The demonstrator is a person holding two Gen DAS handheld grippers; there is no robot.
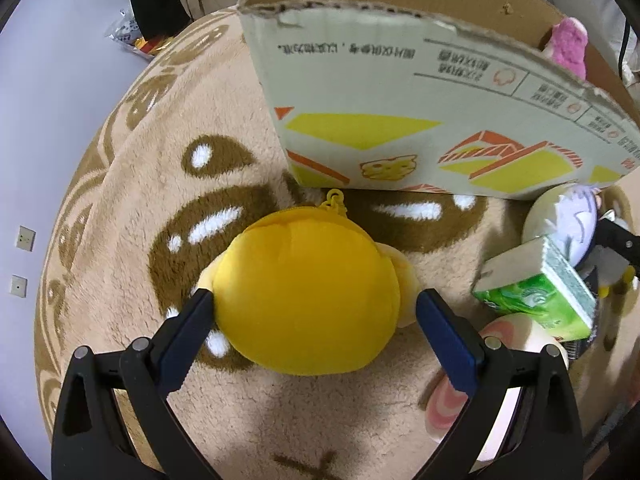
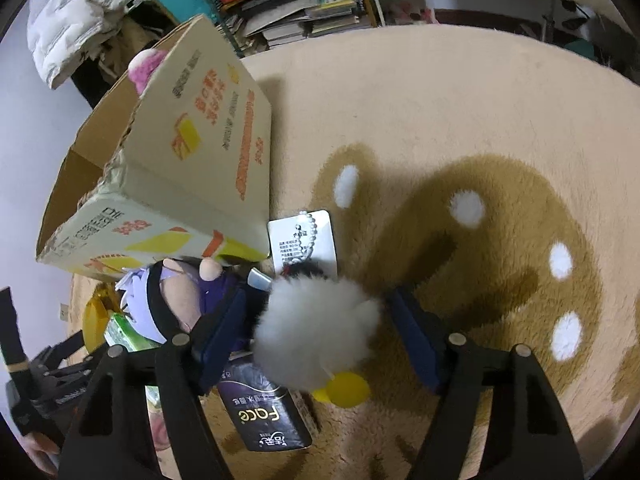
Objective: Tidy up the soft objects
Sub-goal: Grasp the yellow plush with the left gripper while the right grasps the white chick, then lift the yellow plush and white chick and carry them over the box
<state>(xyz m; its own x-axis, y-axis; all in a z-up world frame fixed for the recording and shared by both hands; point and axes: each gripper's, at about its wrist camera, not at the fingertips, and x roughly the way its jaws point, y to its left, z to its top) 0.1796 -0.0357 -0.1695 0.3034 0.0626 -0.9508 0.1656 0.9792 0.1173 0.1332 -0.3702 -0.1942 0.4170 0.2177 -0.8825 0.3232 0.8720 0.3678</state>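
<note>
Left wrist view: left gripper (image 1: 316,312) is straddling a round yellow plush (image 1: 308,292) on the rug (image 1: 132,184), near the cardboard box (image 1: 400,112).
Right gripper (image 2: 316,332), jaws apart, is flanking a white fluffy plush (image 2: 316,328); a dark pack beneath is reading "Face" (image 2: 264,412).

A lived-in home room; plush patterned rug (image 2: 460,92), crammed bookshelf (image 2: 304,4), white puffer jacket (image 2: 76,12).

One legible brand: "Face" in white lettering on the dark tissue pack (image 2: 266,412), seen upside down. Printed characters on the cardboard box (image 2: 192,152) and the white hang tag (image 2: 304,240) are too small or distorted to read
</note>
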